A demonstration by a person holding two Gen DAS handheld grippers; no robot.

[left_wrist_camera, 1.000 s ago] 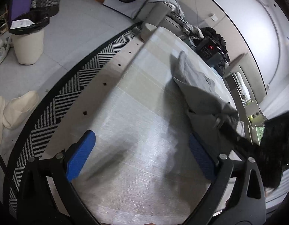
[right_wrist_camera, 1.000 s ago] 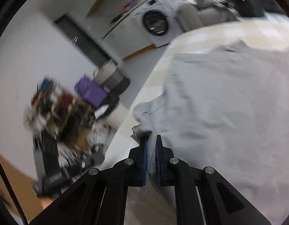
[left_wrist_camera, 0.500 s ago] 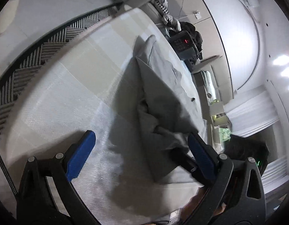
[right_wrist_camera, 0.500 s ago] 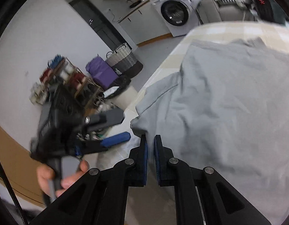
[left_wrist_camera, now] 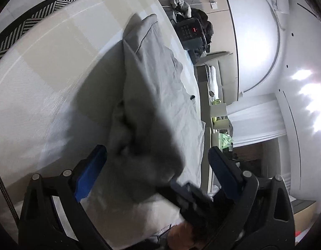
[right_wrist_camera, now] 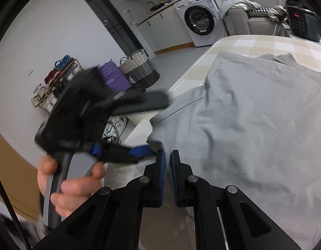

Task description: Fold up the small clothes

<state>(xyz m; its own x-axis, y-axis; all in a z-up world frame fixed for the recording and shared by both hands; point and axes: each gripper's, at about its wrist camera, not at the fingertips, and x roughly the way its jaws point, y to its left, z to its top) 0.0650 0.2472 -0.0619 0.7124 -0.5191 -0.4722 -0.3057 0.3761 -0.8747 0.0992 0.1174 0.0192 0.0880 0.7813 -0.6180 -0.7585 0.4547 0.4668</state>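
Observation:
A grey garment [left_wrist_camera: 158,87] lies spread on the checked tablecloth [left_wrist_camera: 35,73], its near end lifted and bunched. In the left wrist view my left gripper [left_wrist_camera: 157,164] is open, its blue pads on either side of that bunched end. My right gripper [left_wrist_camera: 181,189] shows low in this view, pinching the cloth's corner. In the right wrist view the right gripper [right_wrist_camera: 168,156] is shut on the garment [right_wrist_camera: 254,125] at its near left edge. The left gripper [right_wrist_camera: 152,127] is blurred, held by a hand [right_wrist_camera: 66,187], its fingers spread around the garment's left corner.
A black device with a red display [right_wrist_camera: 302,23] stands at the table's far end. Beyond the table are a washing machine [right_wrist_camera: 200,18], a wicker basket [right_wrist_camera: 139,68], a shoe rack [right_wrist_camera: 56,83] and sneakers [right_wrist_camera: 114,129] on the floor. A striped rug [left_wrist_camera: 56,2] borders the table.
The left gripper has swung across the table to the garment and now straddles its lifted end. The right gripper has kept its grip and rolled slightly.

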